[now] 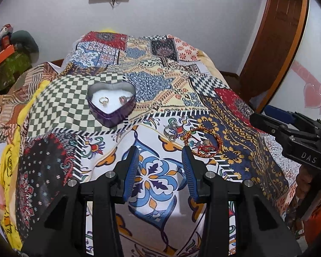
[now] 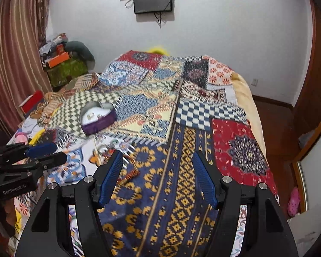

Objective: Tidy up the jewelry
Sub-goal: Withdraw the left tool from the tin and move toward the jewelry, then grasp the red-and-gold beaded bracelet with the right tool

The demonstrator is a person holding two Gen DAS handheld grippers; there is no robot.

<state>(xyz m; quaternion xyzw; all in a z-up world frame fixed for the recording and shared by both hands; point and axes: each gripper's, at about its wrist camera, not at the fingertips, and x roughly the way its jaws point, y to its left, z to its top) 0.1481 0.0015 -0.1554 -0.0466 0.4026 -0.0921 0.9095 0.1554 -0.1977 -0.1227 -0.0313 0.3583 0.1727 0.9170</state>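
The jewelry (image 1: 194,141), a red bracelet and silver rings, lay on the patterned bed cover (image 1: 160,98), near a heart-shaped box (image 1: 111,105) holding a ring (image 1: 103,101). The left gripper (image 1: 160,158) and right gripper (image 2: 157,165) both hung spread wide, empty

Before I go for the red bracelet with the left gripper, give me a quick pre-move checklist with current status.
1. Left gripper jaws open and holding nothing: ok.
2. Red bracelet in view, lying on the quilt just ahead of the right fingertip: ok.
3. Bracelet free of the silver rings and charms beside it: cannot tell.
4. Heart-shaped box open, a ring already inside: ok.
5. Right gripper open, off to the side: ok.
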